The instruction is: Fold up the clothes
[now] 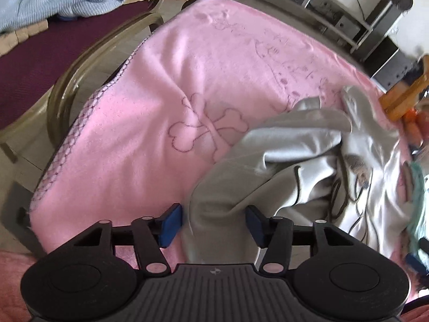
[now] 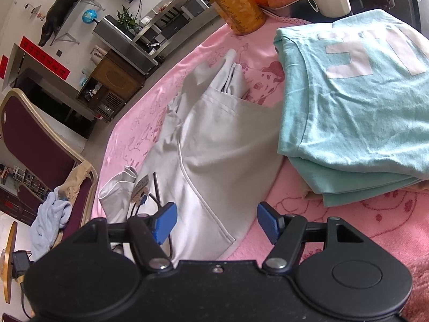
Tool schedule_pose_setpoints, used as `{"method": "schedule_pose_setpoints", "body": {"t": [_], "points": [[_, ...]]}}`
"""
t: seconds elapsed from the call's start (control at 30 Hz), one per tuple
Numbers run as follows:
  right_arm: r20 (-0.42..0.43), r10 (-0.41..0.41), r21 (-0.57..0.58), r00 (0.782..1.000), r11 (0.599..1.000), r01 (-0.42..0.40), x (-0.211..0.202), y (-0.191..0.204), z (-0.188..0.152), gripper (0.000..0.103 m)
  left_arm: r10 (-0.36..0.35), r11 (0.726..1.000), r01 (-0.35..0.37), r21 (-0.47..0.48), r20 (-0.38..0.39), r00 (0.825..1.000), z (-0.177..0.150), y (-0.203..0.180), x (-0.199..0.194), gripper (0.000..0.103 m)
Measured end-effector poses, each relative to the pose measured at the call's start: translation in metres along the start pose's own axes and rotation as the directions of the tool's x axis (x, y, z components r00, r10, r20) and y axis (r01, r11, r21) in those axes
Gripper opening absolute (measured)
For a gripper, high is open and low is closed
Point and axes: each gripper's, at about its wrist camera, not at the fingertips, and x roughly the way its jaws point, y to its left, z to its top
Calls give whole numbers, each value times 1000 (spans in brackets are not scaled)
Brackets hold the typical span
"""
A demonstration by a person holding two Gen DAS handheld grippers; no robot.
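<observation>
Jaws of left gripper straddle grey garment.

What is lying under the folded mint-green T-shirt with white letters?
The folded mint-green T-shirt rests on the pink fleece blanket with printed drawings. A thin tan edge shows beneath its lower left corner; what it belongs to is covered by the shirt.

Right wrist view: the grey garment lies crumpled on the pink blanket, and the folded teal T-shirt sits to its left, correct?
Not quite. In the right wrist view the folded teal T-shirt sits to the right of the grey garment, not the left. The rest holds: the garment lies crumpled on the pink blanket.
</observation>
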Motion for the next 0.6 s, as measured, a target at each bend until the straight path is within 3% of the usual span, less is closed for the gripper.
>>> {"method": "schedule_pose_setpoints", "body": {"t": [0.07,0.23,0.37,0.43,0.53,0.6], "points": [[3,0,2,1000,1000,0,0,0,0,65,-29,999,28,-21,-21,999,1,3,1,23],[19,9,20,1000,1000,-10,-3,-4,1,65,-60,992,55,-112,-42,997,-1,14,-3,18],[36,12,43,999,999,-14,-7,-9,2,66,-65,984,58,-166,-38,997,-1,23,-7,42],[47,6,70,999,998,-9,-8,-13,4,66,-71,983,64,-169,-35,997,1,22,-6,43],[56,-11,140,998,990,3,-5,-23,7,63,-63,991,60,-120,-21,998,3,12,-3,35],[38,-53,183,998,982,45,1,-29,9,47,-54,995,52,-89,-20,998,2,7,1,9]]}}
